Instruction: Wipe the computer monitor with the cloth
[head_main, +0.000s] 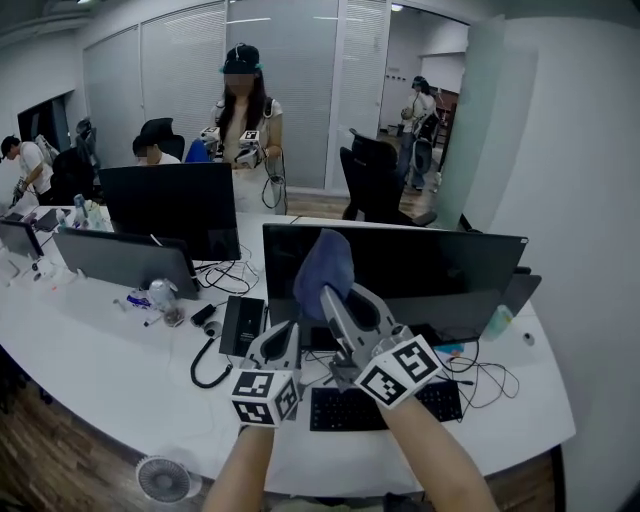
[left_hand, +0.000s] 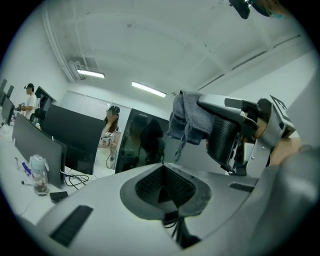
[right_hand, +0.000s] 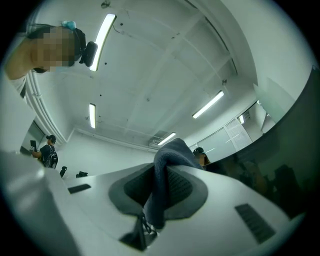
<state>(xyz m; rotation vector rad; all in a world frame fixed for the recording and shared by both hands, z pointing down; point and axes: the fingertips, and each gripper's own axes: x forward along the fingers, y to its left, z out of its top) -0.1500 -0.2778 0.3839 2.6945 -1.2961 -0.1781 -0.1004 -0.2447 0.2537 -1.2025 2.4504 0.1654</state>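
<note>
1. Head view: my right claw (head_main: 327, 292) is clamped on the one blue cloth (head_main: 325, 260), held up at the upper left part of the computer monitor (head_main: 430, 270), centre of frame. I can't tell whether the cloth touches the glass. I judge the wiping barely begun, with most of the screen left. My left claw (head_main: 281, 338) idles lower centre over the table (head_main: 90, 360). I count two claws, one keyboard (head_main: 345, 408) and two other screens at left.
2. Left gripper view: my left claw (left_hand: 162, 189) has its jaws together on nothing. The cloth (left_hand: 192, 117) hangs at upper centre.
3. Right gripper view: my right claw (right_hand: 159, 195) pinches one fold of cloth (right_hand: 170, 160).
</note>
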